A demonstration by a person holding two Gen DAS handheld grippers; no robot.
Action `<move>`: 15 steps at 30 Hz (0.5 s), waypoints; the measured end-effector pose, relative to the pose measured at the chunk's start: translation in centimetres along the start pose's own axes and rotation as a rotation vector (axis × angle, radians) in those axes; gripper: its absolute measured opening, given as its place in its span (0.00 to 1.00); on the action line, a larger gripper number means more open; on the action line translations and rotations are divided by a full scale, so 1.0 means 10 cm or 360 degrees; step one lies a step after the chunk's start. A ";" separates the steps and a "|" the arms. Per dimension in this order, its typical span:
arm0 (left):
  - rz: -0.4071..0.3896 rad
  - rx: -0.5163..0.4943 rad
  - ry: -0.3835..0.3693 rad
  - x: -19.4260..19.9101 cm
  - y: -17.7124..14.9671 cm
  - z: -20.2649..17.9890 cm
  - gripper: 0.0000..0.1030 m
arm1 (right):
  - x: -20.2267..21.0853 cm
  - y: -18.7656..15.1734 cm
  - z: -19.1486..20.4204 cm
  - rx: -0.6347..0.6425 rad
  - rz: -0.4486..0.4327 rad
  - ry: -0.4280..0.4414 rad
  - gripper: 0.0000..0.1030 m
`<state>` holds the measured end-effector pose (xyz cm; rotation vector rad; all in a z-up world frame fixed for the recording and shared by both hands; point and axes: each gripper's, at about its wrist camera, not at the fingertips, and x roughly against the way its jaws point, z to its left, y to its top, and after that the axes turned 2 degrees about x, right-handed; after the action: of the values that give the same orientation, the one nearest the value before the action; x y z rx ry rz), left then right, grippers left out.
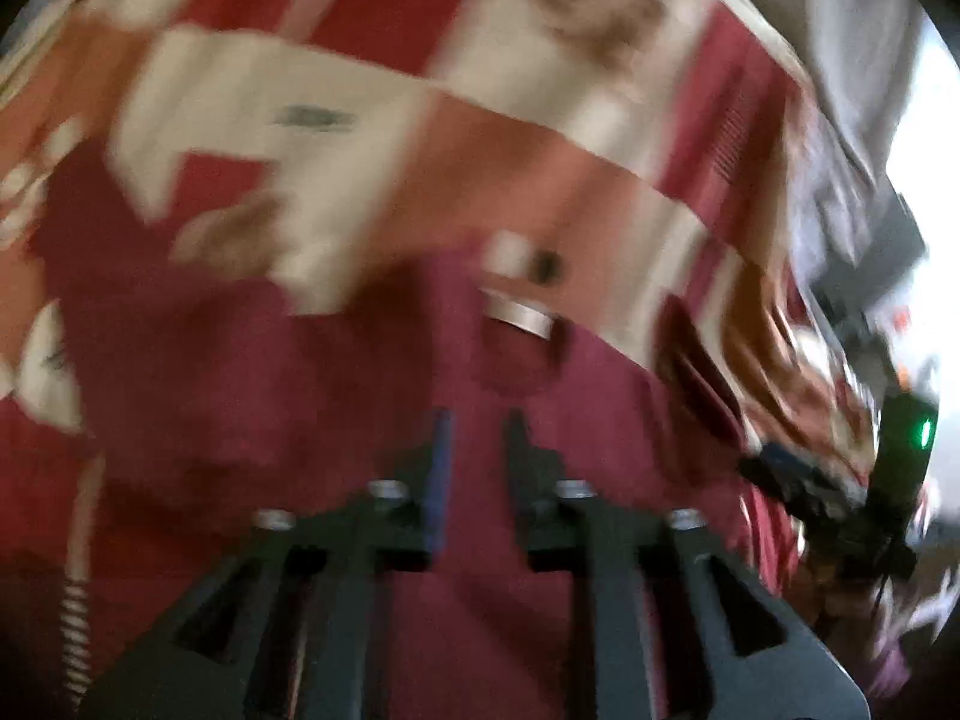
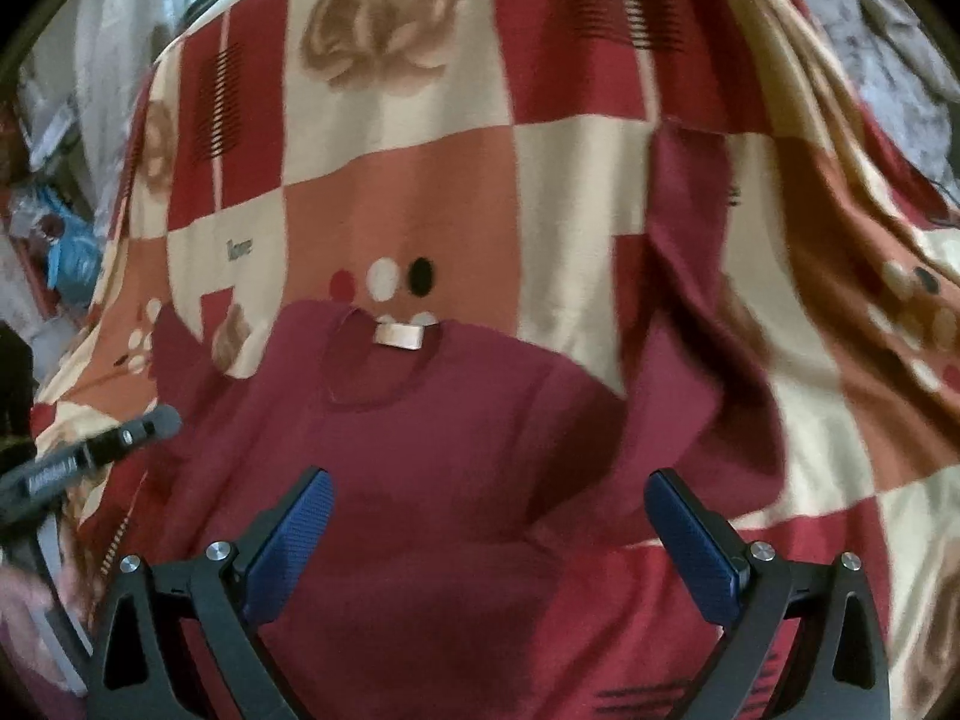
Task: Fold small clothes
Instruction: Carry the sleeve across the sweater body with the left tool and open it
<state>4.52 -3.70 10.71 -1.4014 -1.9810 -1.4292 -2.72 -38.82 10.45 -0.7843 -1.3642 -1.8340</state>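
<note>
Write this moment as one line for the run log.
stage: before fold | maroon T-shirt: flat on patterned blanket | left gripper: open, empty | right gripper: open, empty

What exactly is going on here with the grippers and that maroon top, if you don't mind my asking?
A person with a handheld gripper in each hand is folding a maroon T-shirt that lies on a red, cream and orange patchwork blanket. The right gripper hangs wide open above the shirt's body, holding nothing. The left gripper has its jaws slightly apart, nothing between them, over the same shirt. The neckline with its pale label faces away from the person.
</note>
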 end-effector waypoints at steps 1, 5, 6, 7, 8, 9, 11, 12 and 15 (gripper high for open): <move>-0.0040 0.0062 0.0034 0.08 0.04 0.21 0.68 | -0.06 -0.01 0.06 0.0001 0.0020 0.0033 1.00; -0.0301 0.0346 0.0257 0.28 0.39 1.26 0.79 | -0.30 -0.06 0.26 0.0018 0.0104 0.0108 1.00; -0.0321 0.0400 0.0318 0.27 0.49 1.50 0.79 | -0.35 -0.08 0.30 0.0033 0.0120 0.0115 1.00; -0.0335 0.0463 0.0371 0.21 0.59 1.77 0.79 | -0.41 -0.09 0.36 0.0056 0.0142 0.0117 1.00; -0.0338 0.0516 0.0389 0.15 0.66 1.94 0.79 | -0.46 -0.11 0.39 0.0077 0.0159 0.0113 1.00; -0.0339 0.0591 0.0390 0.10 0.73 2.16 0.79 | -0.49 -0.12 0.42 0.0091 0.0170 0.0110 1.00; -0.0349 0.0760 0.0331 -0.02 0.82 2.51 0.79 | -0.56 -0.13 0.46 0.0109 0.0189 0.0104 1.00; -0.0349 0.0804 0.0293 -0.09 0.87 2.62 0.79 | -0.58 -0.13 0.47 0.0114 0.0193 0.0099 1.00; -0.0318 0.0826 0.0310 -0.30 0.98 2.80 0.79 | -0.63 -0.13 0.48 0.0127 0.0208 0.0083 1.00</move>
<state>21.67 18.79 1.29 -0.8289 -2.1924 -0.9693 0.02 -32.75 5.95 -0.7609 -1.3138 -1.6774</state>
